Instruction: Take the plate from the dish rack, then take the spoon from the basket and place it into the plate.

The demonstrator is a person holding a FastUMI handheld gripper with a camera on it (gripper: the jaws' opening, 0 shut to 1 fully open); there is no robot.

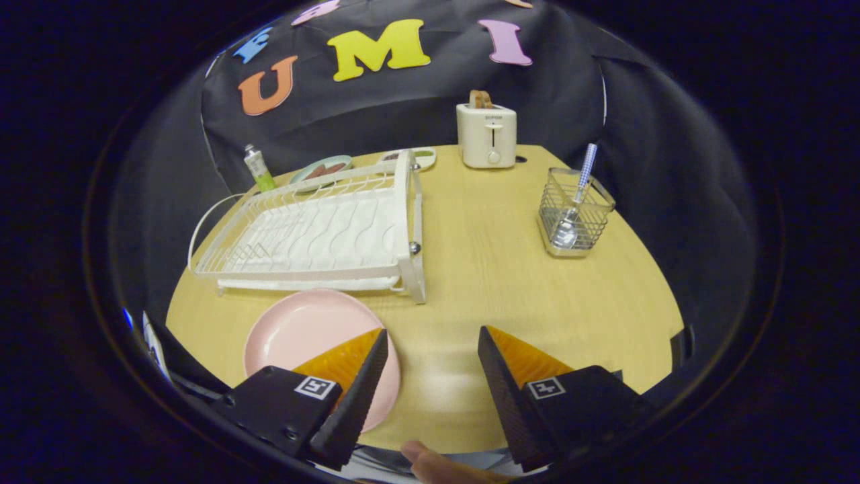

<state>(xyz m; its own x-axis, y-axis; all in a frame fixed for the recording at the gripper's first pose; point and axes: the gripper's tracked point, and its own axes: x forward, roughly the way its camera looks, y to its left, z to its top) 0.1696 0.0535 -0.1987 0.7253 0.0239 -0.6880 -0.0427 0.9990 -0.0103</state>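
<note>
At 1 o'clock beyond the released, empty gripper: spoon upright in basket, handle up for grabbing; plate flat at 10, ready.

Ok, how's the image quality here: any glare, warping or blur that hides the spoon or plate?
Gripper view: fisheye bends the table edge and dish rack; a soft glare patch lies on the wood between the open jaws of the gripper; the spoon in the basket and the pink plate stay sharp.
</note>
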